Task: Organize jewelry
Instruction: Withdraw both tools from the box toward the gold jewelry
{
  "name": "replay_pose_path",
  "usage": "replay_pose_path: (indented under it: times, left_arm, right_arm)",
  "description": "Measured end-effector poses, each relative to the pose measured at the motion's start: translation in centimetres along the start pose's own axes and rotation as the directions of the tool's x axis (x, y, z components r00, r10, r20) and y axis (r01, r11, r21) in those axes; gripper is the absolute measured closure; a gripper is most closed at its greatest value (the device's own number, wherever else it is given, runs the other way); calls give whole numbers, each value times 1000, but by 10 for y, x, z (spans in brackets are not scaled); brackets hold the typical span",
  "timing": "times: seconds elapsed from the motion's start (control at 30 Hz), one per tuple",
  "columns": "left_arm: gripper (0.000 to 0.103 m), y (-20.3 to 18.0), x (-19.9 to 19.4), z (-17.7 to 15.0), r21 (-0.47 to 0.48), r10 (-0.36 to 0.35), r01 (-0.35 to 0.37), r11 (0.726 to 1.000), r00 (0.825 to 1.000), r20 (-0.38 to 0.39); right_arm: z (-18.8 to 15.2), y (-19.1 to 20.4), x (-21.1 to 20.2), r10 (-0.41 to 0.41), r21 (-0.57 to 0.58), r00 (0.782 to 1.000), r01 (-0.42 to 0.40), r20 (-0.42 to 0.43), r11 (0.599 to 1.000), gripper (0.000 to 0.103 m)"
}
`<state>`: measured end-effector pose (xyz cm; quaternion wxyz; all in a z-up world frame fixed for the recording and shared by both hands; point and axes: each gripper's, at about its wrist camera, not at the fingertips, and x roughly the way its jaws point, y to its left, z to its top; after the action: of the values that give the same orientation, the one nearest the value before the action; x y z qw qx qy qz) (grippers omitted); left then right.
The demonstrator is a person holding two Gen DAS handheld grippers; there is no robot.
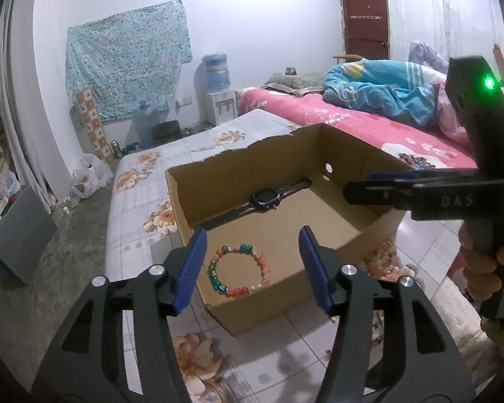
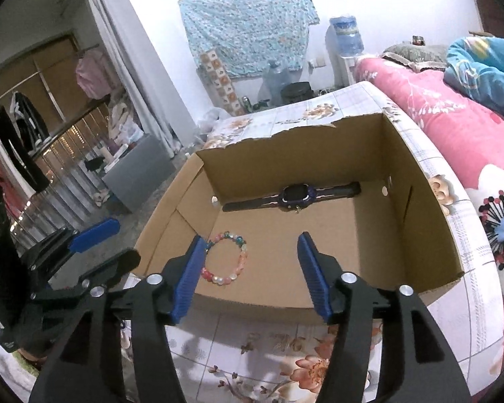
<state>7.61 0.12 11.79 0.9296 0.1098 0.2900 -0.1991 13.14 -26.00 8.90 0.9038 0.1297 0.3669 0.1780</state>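
An open cardboard box [image 1: 215, 168] [image 2: 420, 235] stands on a floral mat. On its floor lie a colourful bead bracelet [image 1: 239, 271] [image 2: 225, 258] near the front wall and a dark wristwatch [image 1: 264, 197] [image 2: 294, 196] along the back wall. My left gripper [image 1: 252, 268] hovers open over the bracelet, with nothing between its blue pads. My right gripper [image 2: 250, 273] is open above the box's front edge, the bracelet just beside its left pad [image 2: 190, 277]. The right gripper also shows in the left wrist view as a black tool [image 1: 379, 188] held by a hand.
A floral mat [image 1: 144, 181] [image 2: 285, 352] covers the low platform under the box. A bed with pink sheet [image 1: 346, 117] [image 2: 453, 134] and blue blanket lies to the right. Water bottles, a dispenser [image 1: 218, 100] and floor clutter sit at the far wall. The left gripper [image 2: 94, 235] appears at left.
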Motion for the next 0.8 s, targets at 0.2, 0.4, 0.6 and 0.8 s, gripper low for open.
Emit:
replay_pose_path:
  times: [0.2,0.4,0.6,0.8]
  left_arm:
    - [42,-10,-4,-13,-14,-34,34,999,999,-25]
    - [37,-20,-4,-29,-36,-54,52,998,997,-63]
    - [36,-34,4,-44,-38,-42,38,999,992,-119]
    - [32,-42,9,-52,-52,-27,20,998,988,-151]
  right_arm:
    - [-5,-1,-5,27,2,1000,-27,-6,1000,35]
    - [-10,-3,-13,59,-3,998,-59,1,998,30]
    - [-19,-10,-21,98,3,995,-98,-7,995,22]
    - [-30,-15,-28,125,-2,992,-125,-29,992,21]
